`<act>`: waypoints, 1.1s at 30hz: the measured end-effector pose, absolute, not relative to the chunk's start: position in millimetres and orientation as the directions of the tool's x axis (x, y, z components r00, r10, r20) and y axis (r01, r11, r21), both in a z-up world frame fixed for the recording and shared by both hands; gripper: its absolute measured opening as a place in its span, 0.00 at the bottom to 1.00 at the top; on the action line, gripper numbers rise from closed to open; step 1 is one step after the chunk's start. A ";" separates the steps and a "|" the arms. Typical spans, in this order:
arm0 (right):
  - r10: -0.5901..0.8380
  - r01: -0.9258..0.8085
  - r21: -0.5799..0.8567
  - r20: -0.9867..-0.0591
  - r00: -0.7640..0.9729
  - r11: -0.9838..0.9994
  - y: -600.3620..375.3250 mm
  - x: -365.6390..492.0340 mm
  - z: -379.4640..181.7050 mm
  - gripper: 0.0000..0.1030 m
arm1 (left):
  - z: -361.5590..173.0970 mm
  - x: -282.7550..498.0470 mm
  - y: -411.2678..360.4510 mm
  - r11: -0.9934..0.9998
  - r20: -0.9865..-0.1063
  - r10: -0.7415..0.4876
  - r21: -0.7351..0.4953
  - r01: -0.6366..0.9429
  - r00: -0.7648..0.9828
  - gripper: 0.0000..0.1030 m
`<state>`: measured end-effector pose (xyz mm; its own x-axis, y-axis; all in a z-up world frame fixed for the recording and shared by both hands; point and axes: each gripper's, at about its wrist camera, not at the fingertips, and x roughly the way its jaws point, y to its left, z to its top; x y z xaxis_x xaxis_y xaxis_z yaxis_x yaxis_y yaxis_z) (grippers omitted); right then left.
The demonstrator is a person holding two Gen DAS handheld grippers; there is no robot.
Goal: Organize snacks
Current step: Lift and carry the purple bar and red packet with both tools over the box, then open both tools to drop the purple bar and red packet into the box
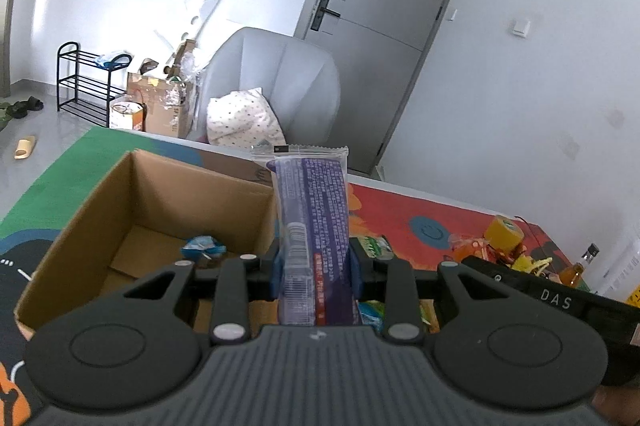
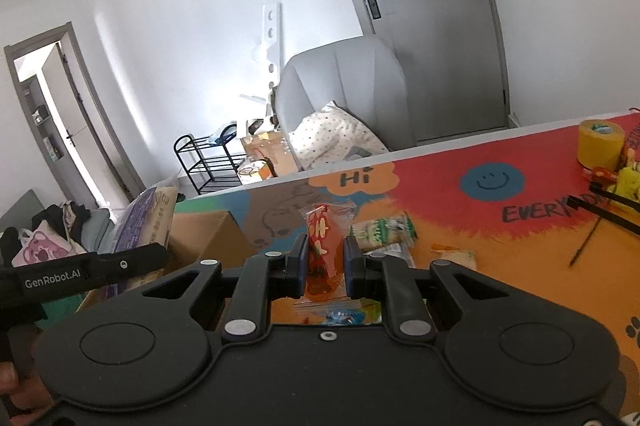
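Left wrist view: the left gripper (image 1: 316, 266) has its blue pads closed on a purple bar (image 1: 314, 218), gripped low on the wrapper.
Bar's place: held in the air at the right-hand wall of the box (image 1: 132, 193), above the mat (image 1: 400, 209).
Bar's axis: its long axis runs along the fingers, away from the camera; the crimped clear end points forward and up, the other end sits back between the fingers.
Box: open-topped cardboard, with one blue pack (image 1: 202, 246) on its floor; otherwise bare.
Right wrist view: the right gripper (image 2: 325, 262) is pinched tight on a red-orange packet (image 2: 322, 250).
Packet's place: lifted clear of the mat (image 2: 440, 218), with a green pack (image 2: 384, 230) and other loose snacks lying beyond and below it.
Packet's axis: long axis also roughly along the fingers, its top end pointing away from the camera.
Tape: a yellow roll (image 2: 600, 143) stands at the far right of the mat, well apart from both grips.
Step in hand: both hands look to be carrying a picked snack toward the box; the bar is nearest it.
Next move: I judge the bar must go left, over the opening, nose tipped down, then the pads part. The packet follows; it should wait or enter at the other side so the two grippers do not meet.
Risk: the long bar may catch the box wall if released too near it.
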<state>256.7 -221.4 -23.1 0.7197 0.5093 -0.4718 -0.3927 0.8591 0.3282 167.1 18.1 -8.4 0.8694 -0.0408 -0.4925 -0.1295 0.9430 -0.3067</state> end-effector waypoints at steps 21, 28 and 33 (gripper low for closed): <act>0.589 -0.493 0.322 -0.466 0.661 0.808 -160.4 256.5 -11.9 0.16 | -4.7 158.5 72.5 0.917 -0.494 0.055 -0.320 -0.240 0.868 0.30; 0.606 -0.517 0.319 -0.471 0.641 0.794 -139.4 254.7 -9.3 0.16 | -12.1 160.3 87.0 0.908 -0.523 0.050 -0.332 -0.257 0.851 0.30; 0.623 -0.538 0.320 -0.474 0.622 0.780 -124.6 251.9 -8.3 0.16 | -13.8 157.9 96.1 0.904 -0.520 0.064 -0.332 -0.271 0.852 0.33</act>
